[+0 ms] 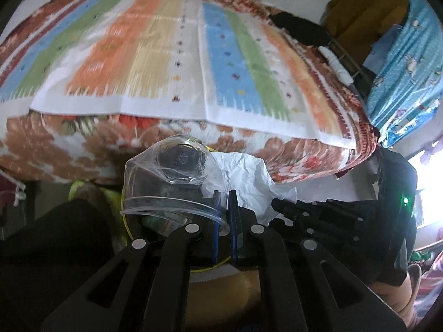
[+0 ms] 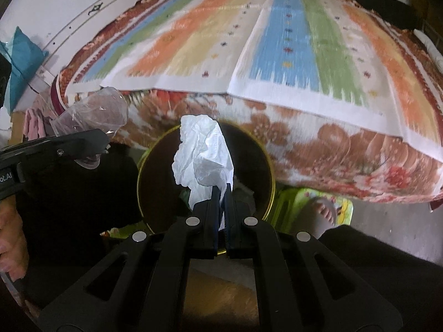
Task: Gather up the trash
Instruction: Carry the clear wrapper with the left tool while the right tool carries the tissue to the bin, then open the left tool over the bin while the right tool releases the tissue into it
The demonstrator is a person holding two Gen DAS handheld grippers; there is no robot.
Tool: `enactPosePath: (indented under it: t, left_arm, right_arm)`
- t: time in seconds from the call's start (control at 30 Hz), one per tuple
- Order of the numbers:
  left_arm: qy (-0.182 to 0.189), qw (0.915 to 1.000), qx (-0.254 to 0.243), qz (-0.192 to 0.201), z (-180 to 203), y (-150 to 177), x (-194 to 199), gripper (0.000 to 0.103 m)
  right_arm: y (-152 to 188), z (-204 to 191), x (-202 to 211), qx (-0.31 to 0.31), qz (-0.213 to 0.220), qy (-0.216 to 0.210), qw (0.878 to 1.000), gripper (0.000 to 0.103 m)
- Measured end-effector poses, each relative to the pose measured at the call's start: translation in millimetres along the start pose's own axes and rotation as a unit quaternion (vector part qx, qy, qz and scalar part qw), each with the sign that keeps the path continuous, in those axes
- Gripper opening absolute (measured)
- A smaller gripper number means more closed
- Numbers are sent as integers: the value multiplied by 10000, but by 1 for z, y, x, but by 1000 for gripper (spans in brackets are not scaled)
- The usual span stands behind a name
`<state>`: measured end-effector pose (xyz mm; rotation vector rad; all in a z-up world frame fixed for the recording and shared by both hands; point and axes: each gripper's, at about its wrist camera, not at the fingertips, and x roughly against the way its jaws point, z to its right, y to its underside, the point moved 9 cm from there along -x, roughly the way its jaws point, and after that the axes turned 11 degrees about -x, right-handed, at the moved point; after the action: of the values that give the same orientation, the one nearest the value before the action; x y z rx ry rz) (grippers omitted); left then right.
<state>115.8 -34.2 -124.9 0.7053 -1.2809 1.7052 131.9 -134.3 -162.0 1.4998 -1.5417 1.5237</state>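
Clear plastic cup (image 1: 169, 177) pinched by its rim in left tongs (image 1: 224, 215); crumpled white tissue (image 2: 202, 155) pinched in right tongs (image 2: 222, 207). Both hang over the dark, yellow-rimmed bin (image 2: 272, 182), prob for the drop. Bed (image 2: 277, 55) edge sits close at 12 o'clock, person's foot (image 2: 324, 210) at 3; bin mouth looks wide enough.

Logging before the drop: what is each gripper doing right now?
Left gripper: shut on the clear plastic cup.
Right gripper: shut on the crumpled white paper.
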Motion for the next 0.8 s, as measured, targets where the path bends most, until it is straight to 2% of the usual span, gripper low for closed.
enactPosePath:
  t: [0.3, 0.4, 0.43, 0.47, 0.53, 0.57, 0.63, 0.8]
  left_arm:
    - [-5, 9983, 343, -481, -6, 11, -26, 5]
    - [48, 9968, 495, -633, -9, 11, -33, 5]
    - [75, 9963, 541, -667, -10, 10, -35, 6]
    - [75, 9961, 563, -673, -11, 8, -36, 8]
    - [8, 9968, 497, -624, -10, 3, -36, 34]
    - [-3, 9972, 474, -578, -10, 0, -35, 38]
    - [-64, 9981, 397, -474, -7, -5, -32, 38]
    - [-196, 9987, 305, -348, -8, -10, -27, 38]
  right_arm:
    - [8, 6, -19, -213, -402, 53, 9990, 3]
    - [8, 9, -24, -344, -526, 34, 9980, 5]
    - [8, 11, -27, -424, -589, 21, 9974, 11]
    - [7, 12, -29, -491, -613, -4, 9969, 21]
    - [3, 13, -29, -591, -578, -24, 9966, 32]
    - [1, 13, -28, -615, -555, -57, 9965, 32]
    - [-1, 9, -26, -687, -560, -250, 9958, 33]
    - [-6, 7, -18, -700, -432, -310, 9961, 37]
